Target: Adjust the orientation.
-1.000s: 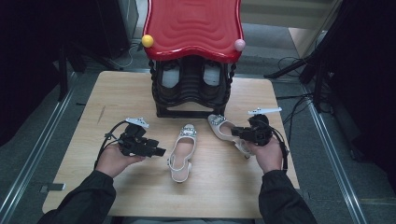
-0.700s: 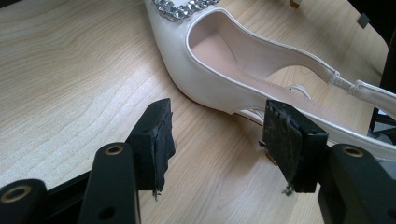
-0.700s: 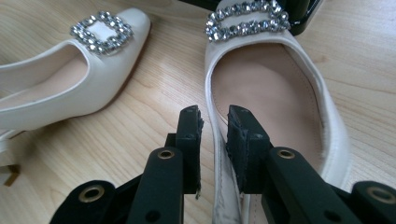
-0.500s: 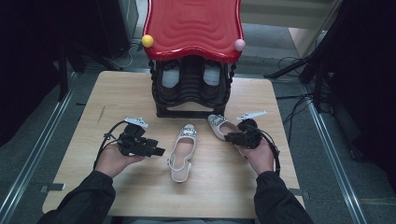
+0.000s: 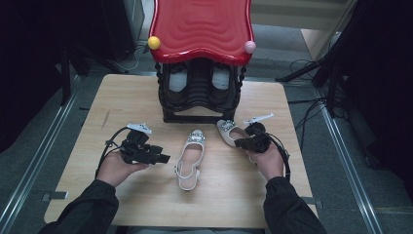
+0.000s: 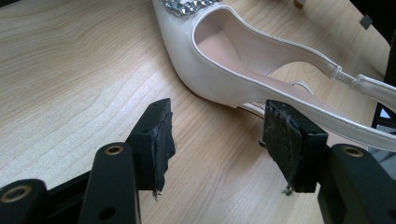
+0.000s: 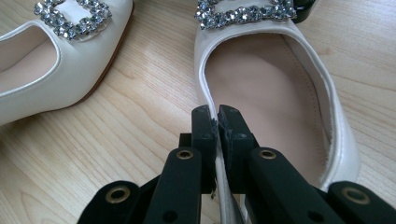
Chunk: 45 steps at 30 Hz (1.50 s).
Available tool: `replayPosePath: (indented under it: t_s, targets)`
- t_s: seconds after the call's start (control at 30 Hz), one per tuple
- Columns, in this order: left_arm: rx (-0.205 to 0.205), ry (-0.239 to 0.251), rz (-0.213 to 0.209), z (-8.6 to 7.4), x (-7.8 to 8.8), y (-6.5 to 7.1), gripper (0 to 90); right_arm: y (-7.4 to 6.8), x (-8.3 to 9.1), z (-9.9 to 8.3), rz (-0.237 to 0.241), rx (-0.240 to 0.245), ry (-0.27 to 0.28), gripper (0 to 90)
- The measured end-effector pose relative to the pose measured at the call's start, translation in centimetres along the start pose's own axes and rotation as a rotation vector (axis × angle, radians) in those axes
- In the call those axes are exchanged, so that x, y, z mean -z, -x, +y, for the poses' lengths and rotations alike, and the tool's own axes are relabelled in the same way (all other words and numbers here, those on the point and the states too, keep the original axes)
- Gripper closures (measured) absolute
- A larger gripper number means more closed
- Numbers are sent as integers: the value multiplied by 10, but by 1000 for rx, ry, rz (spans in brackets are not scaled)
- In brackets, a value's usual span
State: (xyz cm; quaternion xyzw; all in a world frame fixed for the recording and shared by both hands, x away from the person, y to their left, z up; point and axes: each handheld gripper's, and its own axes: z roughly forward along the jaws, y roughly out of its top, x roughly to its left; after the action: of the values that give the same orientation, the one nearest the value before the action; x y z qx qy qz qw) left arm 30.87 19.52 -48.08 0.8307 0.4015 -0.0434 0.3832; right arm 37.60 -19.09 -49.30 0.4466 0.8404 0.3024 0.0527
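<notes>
On the left, the left gripper (image 5: 163, 158) rests low on the wooden table (image 5: 122, 97), jaws standing wide with nothing between them, aimed at the near shoe (image 5: 190, 158) lying mid-table, toe toward the red-topped rack (image 5: 202, 29). From its own view that shoe (image 6: 224, 60) sits just past the pads, untouched. No change on this side from a second ago.

Across to the right, and here's the action: the right gripper (image 5: 239, 143) has slid in from the table's right side and dropped onto the second shoe (image 5: 229, 131), which lies just in front of the rack's base. Its jaws have just been closing, and the right gripper view shows them (image 7: 217, 122) pinched tight on the shoe's (image 7: 275, 93) side wall, one pad inside, one outside.

So that grip looks secured; I'd judge a lift toward the rack comes next.
</notes>
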Motion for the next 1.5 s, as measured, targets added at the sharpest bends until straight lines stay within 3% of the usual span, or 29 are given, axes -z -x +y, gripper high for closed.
replayPosePath:
  t_s: [0.47, 0.7, 1.13, 1.5]
  targets:
    - [-6, 7, -8, 2, 0, 1, 428, -11, 30, 3, 23, -21, 57, 883]
    - [-11, 15, -12, 4, -1, 2, 428, -27, 38, 0, 50, -24, 60, 883]
    - [-17, 14, -18, 5, -2, 3, 428, -54, 18, -4, 70, 2, -23, 882]
    - [-19, 7, -21, 5, -5, 4, 429, -70, -1, -4, 115, -4, -44, 881]
